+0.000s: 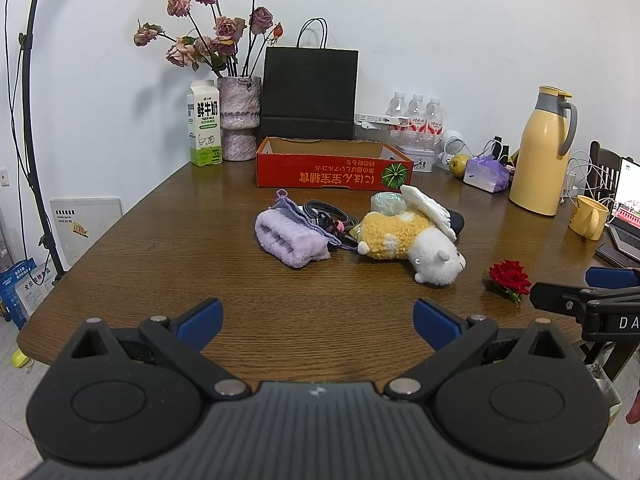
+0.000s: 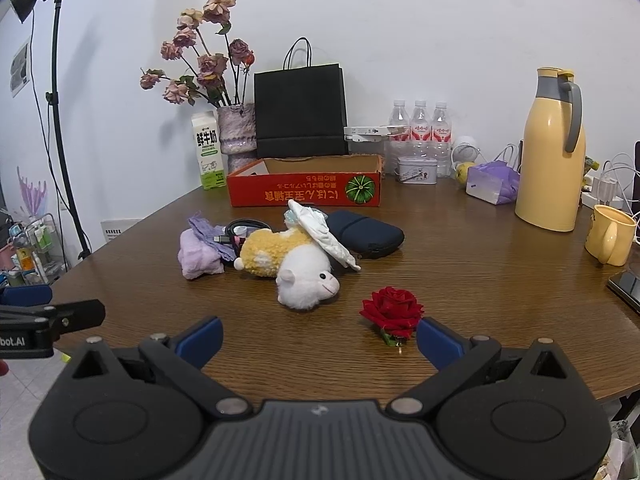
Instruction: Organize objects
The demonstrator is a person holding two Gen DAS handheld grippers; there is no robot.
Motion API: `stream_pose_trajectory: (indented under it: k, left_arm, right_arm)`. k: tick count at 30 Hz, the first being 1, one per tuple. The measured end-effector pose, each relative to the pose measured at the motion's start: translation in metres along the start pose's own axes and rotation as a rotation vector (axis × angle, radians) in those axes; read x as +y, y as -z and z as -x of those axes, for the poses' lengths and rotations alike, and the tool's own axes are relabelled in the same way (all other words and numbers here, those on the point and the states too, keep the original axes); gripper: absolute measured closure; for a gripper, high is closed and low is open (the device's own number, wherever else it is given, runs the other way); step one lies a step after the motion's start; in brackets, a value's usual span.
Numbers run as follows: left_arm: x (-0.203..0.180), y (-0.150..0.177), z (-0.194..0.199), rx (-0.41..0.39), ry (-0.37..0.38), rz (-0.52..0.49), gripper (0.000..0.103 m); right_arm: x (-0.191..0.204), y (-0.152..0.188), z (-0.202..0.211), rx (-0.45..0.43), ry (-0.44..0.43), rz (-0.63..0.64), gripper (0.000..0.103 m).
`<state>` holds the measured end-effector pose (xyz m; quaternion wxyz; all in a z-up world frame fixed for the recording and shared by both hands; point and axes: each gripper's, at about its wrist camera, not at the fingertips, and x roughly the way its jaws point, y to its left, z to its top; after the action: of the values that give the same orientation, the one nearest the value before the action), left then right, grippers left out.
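A pile lies mid-table: a lilac towel (image 1: 291, 240) (image 2: 198, 256), a coiled dark cable (image 1: 326, 214) (image 2: 244, 226), a yellow-and-white plush sheep (image 1: 408, 240) (image 2: 296, 266) with white wings, and a dark blue pouch (image 2: 366, 232) behind it. A red rose (image 1: 509, 276) (image 2: 392, 310) lies alone nearer the front. Behind the pile sits an open red cardboard box (image 1: 334, 172) (image 2: 304, 192). My left gripper (image 1: 318, 326) hovers open over the table's near edge, holding nothing. My right gripper (image 2: 320, 340) is open too, its right finger (image 2: 438, 342) just beside the rose.
Along the wall stand a milk carton (image 1: 205, 124), a vase of dried roses (image 1: 238, 120), a black paper bag (image 1: 310, 92), water bottles (image 2: 420, 124), a tin (image 2: 416, 170) and a yellow thermos (image 2: 554, 152). A yellow mug (image 2: 610, 234), a phone (image 2: 626, 284) and a laptop (image 1: 630, 208) sit at the right.
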<state>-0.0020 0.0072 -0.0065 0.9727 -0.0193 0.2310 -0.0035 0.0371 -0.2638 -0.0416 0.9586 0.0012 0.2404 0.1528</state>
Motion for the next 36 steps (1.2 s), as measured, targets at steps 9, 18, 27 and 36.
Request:
stream_pose_trajectory:
  k: [9,18,27,36]
  left_arm:
    - [0.0002,0.0001,0.0001,0.001,0.000,0.000,0.000]
    - [0.0004,-0.0001,0.0001,0.000,0.000,0.000,0.000]
    - [0.0004,-0.0004,0.0001,0.001,0.000,0.000,0.000]
    - [0.0007,0.0014,-0.0001,0.003,0.000,0.000,0.000]
  right_arm:
    - [0.0005,0.0001,-0.0002,0.001,0.002,0.001,0.000]
    - [0.0002,-0.0001,0.0003,-0.001,0.005,0.004,0.000]
    - [-0.0004,-0.0002,0.0001,0.000,0.007,0.005,0.000]
    - [-0.0031,-0.0012,-0.0008,0.003,0.011,0.009,0.000]
